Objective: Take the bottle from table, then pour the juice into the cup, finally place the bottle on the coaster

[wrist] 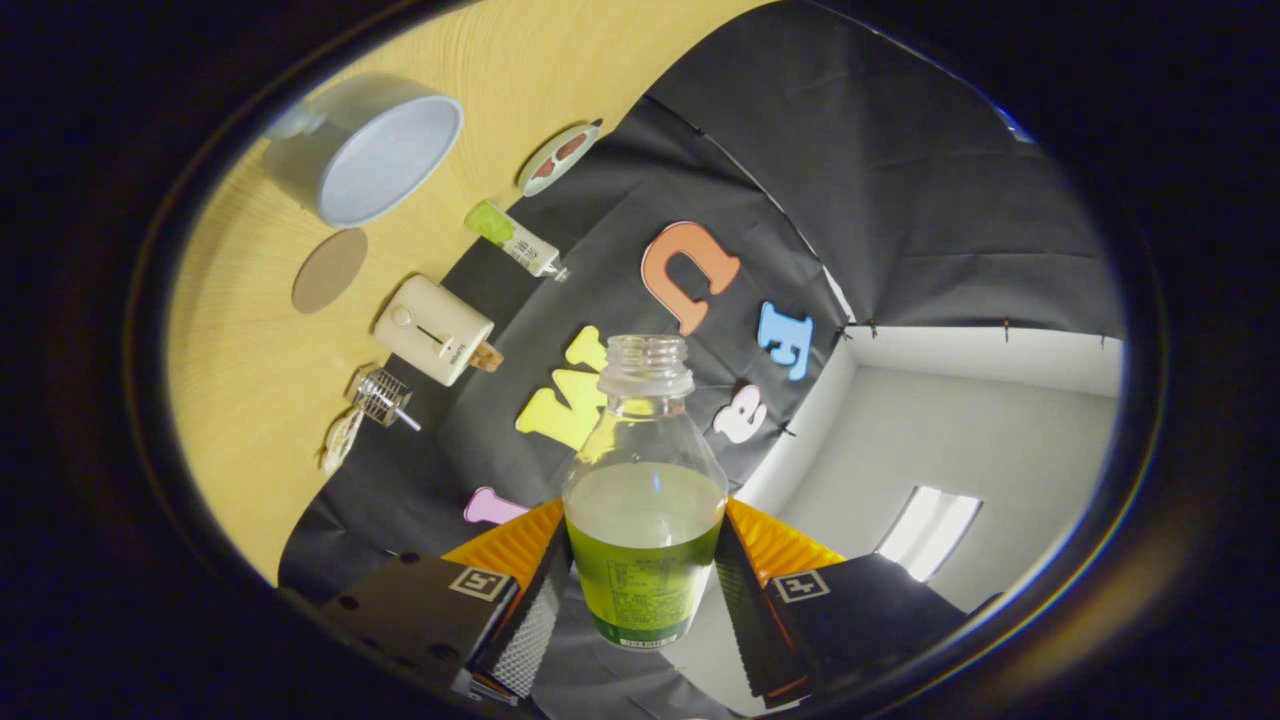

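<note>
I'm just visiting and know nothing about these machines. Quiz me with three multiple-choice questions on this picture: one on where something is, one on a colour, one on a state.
1. Where is the bottle?
A. lying on the table
B. between the two fingers of the gripper
C. standing inside the cup

2. What colour is the juice in the bottle?
A. green
B. red
C. purple

3. What is the state of the bottle's mouth?
A. sealed with a cap
B. plugged with a cork
C. open, no cap

Answers:
1. B, both fingers press on the bottle's lower sides, and the table lies off beyond it.
2. A, the liquid in the lower half looks green through the clear wall.
3. C, the bare threaded neck shows with nothing on top; the cup sits far off on the table.
</note>
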